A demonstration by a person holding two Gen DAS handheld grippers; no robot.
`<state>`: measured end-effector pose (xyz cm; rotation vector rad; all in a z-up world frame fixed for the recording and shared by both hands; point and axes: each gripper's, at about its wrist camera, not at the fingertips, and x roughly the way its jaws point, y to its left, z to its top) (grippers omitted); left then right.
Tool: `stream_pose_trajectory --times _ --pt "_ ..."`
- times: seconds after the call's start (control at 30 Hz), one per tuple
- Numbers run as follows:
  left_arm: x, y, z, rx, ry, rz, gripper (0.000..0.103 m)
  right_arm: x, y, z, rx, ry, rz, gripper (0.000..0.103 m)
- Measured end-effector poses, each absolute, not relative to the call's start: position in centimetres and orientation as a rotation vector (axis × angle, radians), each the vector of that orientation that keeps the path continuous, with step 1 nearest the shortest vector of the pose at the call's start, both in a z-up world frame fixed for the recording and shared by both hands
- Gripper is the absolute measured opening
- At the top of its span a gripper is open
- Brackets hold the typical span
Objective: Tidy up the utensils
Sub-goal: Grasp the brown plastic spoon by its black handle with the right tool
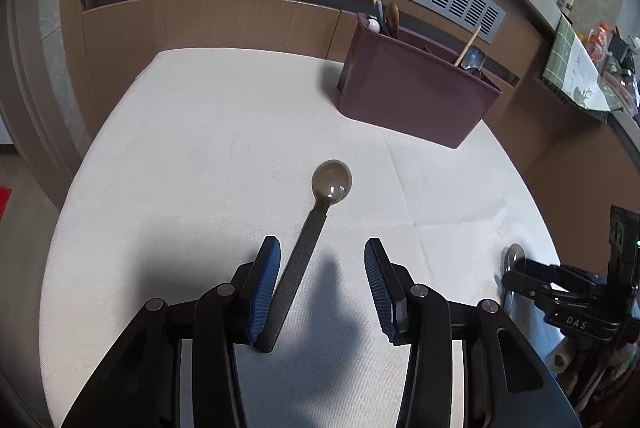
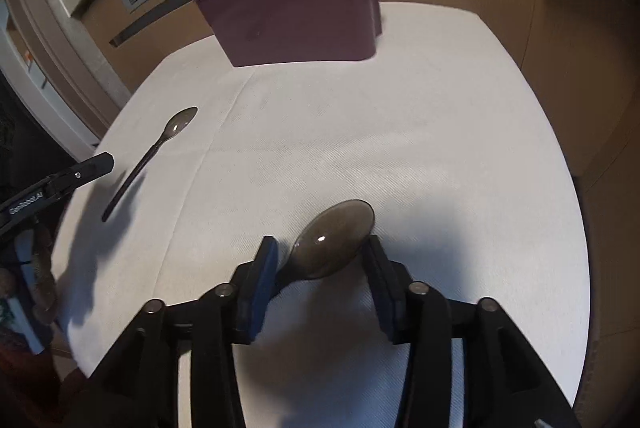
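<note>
Left gripper [image 1: 320,284] nearest, jaws spread wide, black spoon [image 1: 316,220] handle lying along its left pad, not pinched. Right gripper [image 2: 320,268] jaws spread too, shiny spoon [image 2: 332,240] bowl sitting between them, not squeezed. Both spoons flat on white cloth [image 1: 200,148]. Purple holder [image 1: 416,96] far back, already has some utensils. Tip: center handle between pads, squeeze slowly, lift straight up, drop in holder.

Surface [image 1: 200,148]: covered in white textured cloth with a visible crease. Lying on it: one maroon utensil caddy [image 1: 416,96], upright at the far side; one dark-handled spoon [image 1: 316,212], bowl toward the caddy; one translucent brown spoon [image 2: 332,240], near the front edge.
</note>
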<state>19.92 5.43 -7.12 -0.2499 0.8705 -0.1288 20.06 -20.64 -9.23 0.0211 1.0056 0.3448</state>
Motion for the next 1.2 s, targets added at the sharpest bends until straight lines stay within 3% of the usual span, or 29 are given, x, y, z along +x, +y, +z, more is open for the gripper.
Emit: stream_pose_trajectory --times 0.17,0.8,1.2 --pt "20.0 5.0 -7.3 -0.231 0.882 -0.132 0.045 19.8 -17.6 -9.9 -0.181 0.953 0.268 0.051" --pt "20.0 5.0 -8.3 -0.208 0.915 -0.118 0.045 15.8 -23.3 -9.0 -0.373 0.988 0.42 0.051" --pt "20.2 2.9 -9.8 -0.329 1.023 -0.298 0.045 17.2 -25.7 -8.9 -0.213 1.008 0.332 0.046"
